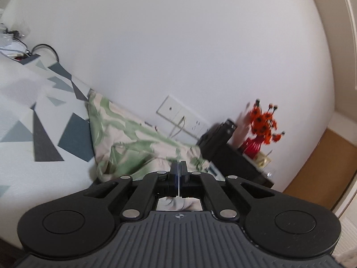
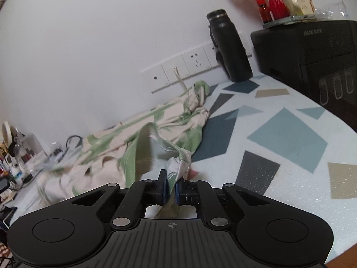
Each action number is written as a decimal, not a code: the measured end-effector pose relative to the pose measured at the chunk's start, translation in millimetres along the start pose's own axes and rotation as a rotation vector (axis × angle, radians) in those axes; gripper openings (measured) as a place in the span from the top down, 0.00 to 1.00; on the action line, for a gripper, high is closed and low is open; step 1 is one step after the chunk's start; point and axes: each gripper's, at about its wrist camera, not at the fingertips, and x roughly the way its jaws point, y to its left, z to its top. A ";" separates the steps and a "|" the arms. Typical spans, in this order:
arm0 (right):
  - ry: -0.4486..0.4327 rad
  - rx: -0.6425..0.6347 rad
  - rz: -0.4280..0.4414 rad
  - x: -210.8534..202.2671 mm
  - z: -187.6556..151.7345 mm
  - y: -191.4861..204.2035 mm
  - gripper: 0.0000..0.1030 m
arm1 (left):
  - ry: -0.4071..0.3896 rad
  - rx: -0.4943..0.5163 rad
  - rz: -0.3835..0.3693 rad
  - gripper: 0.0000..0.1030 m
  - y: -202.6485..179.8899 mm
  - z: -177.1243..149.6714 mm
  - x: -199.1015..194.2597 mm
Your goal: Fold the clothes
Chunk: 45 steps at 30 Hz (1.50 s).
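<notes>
On the right wrist view we see the right gripper [image 2: 171,184] clenched on a bunched edge of the garment [image 2: 142,143], with cream and green cloth pinched between the blue-padded fingers [image 2: 164,187] and a fold rising just ahead of them. From that grasp the garment trails away to the left and toward the wall, lying crumpled on the tabletop [image 2: 290,156], whose pale cover bears grey, blue and tan geometric shapes. Beyond the garment we note a row of wall sockets [image 2: 189,67], a dark bottle [image 2: 229,47] leaning at the wall, and a black box [image 2: 312,60] that carries a red vase [image 2: 277,2] and a cup [image 2: 299,3]. On the left wrist view we see the left gripper [image 1: 179,174] with its fingers pressed together, only a thin bright line between them; we cannot tell whether any cloth is caught in that line. The garment [image 1: 125,138] lies directly ahead of and beneath these fingers, heaped against the wall on the tabletop [image 1: 22,167]. Farther right in this view, the orange flowers [image 1: 265,120] appear blurred.
</notes>
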 end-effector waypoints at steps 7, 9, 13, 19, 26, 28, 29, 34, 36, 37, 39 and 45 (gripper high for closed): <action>-0.016 -0.035 -0.061 -26.0 -3.6 0.7 0.96 | 0.092 0.071 0.173 0.74 13.4 -21.4 11.9; -0.029 -0.040 -0.083 -36.2 -4.5 -0.3 0.97 | 0.126 0.112 0.214 0.55 13.8 -28.0 20.2; -0.061 -0.012 -0.167 -53.9 -6.5 -15.6 0.97 | 0.165 0.127 0.225 0.43 15.2 -35.4 35.4; -0.043 0.015 -0.205 -50.0 -18.8 -28.5 0.97 | 0.191 0.412 0.346 0.38 -7.1 -47.1 57.9; -0.026 0.021 -0.174 -35.1 -20.7 -26.9 0.97 | 0.172 0.791 0.395 0.47 -44.4 -77.6 70.0; -0.020 0.022 -0.167 -31.3 -20.7 -26.5 0.97 | 0.170 0.845 0.388 0.71 -51.6 -80.8 72.5; -0.019 0.025 -0.162 -30.2 -21.0 -26.8 0.97 | 0.176 0.854 0.379 0.78 -53.5 -81.2 74.3; -0.016 0.041 -0.147 -27.8 -22.9 -29.6 0.97 | 0.203 0.845 0.287 0.95 -62.5 -78.2 73.3; -0.016 0.045 -0.145 -28.3 -23.0 -31.7 0.97 | 0.195 0.757 0.202 0.96 -67.3 -67.7 65.3; -0.016 0.047 -0.145 -28.8 -22.9 -32.8 0.97 | 0.189 0.713 0.155 0.96 -70.3 -62.1 61.2; -0.019 0.052 -0.142 -29.2 -22.4 -34.5 0.97 | 0.189 0.648 0.056 0.96 -79.5 -55.0 57.8; -0.014 0.072 -0.120 -25.1 -24.9 -37.5 0.97 | 0.333 0.682 -0.032 0.96 -96.1 -80.9 86.2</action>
